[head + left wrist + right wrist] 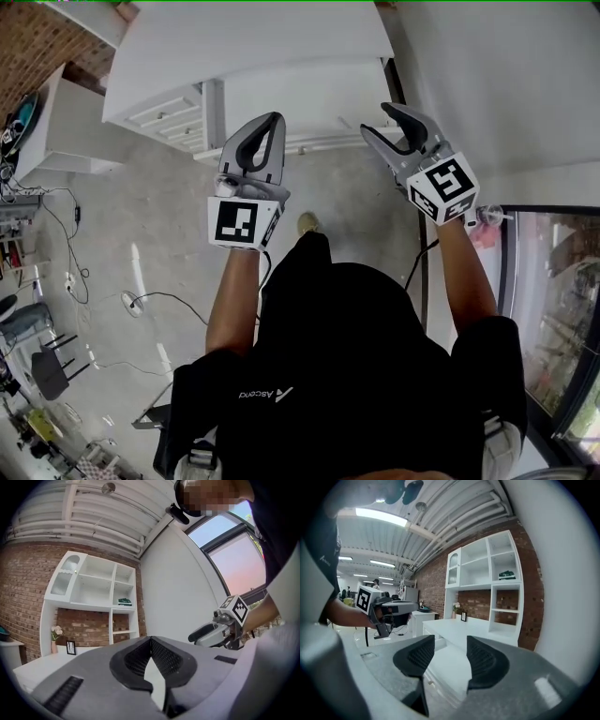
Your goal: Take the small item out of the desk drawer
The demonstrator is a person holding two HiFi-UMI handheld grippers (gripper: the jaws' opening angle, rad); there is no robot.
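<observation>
The white desk stands ahead of me, with its drawer fronts at the left end. No small item shows in any view. My left gripper is held up in front of the desk edge, and its jaws meet at the tips with nothing between them. My right gripper hangs beside it to the right with its jaws apart and empty. Through that gap I see the desk top and its front. Each gripper shows in the other's view: the right gripper and the left gripper.
A white shelf unit stands on the desk's far end against a brick wall. A low white cabinet sits left of the desk. Cables trail over the concrete floor. A white wall and a window close the right side.
</observation>
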